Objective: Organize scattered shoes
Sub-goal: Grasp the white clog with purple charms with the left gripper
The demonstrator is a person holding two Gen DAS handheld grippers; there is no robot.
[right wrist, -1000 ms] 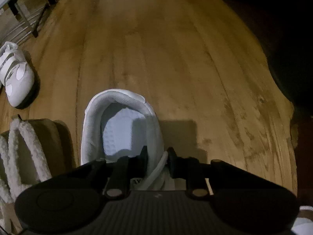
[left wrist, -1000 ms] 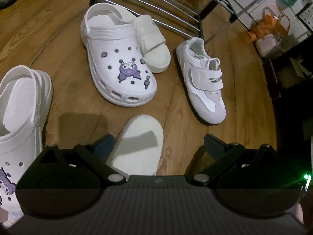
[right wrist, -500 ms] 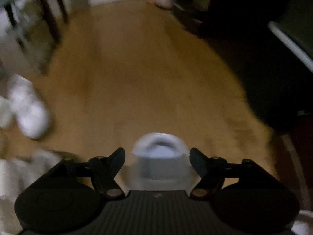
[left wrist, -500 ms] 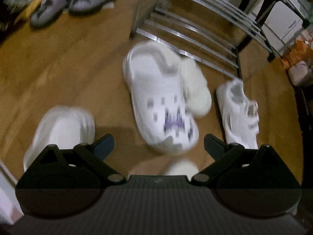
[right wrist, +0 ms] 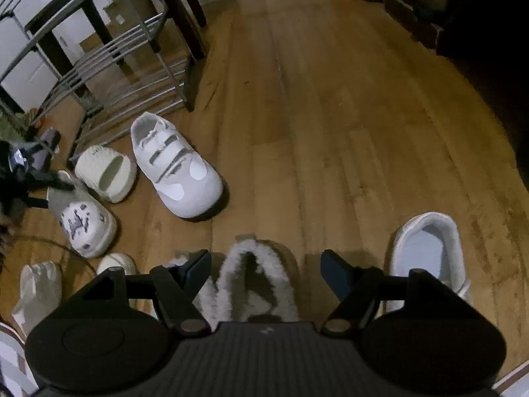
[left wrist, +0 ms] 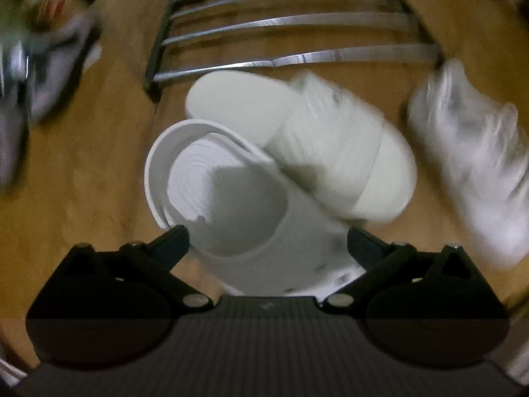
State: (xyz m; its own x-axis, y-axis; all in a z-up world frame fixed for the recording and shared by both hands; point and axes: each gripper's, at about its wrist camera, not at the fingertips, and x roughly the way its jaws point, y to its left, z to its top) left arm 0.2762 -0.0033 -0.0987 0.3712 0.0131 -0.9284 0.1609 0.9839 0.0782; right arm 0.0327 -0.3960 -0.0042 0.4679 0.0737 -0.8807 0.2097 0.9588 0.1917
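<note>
A white clog [left wrist: 231, 205] with a purple charm [right wrist: 77, 220] lies on the wooden floor by the rack. My left gripper [left wrist: 267, 238] hangs over its heel end with the jaws closing, one on each side of the clog; no pad clearly presses on it. A cream slide [left wrist: 334, 152] leans on the clog. My right gripper [right wrist: 266, 268] stands open above a fluffy white slipper [right wrist: 254, 274] and holds nothing. A white sneaker [right wrist: 426, 254] stands free on the floor to its right.
A metal shoe rack [right wrist: 115, 66] stands at the back left, its bars [left wrist: 297, 20] just beyond the clog. A white strap sneaker [right wrist: 175, 168] lies in front of it. More pale shoes [right wrist: 39, 284] lie at the lower left. Dark furniture [right wrist: 463, 16] borders the right.
My right gripper opened, let go of the white sneaker and rose away to the left. My left gripper swung over to the charm clog, which now lies between its jaws.
</note>
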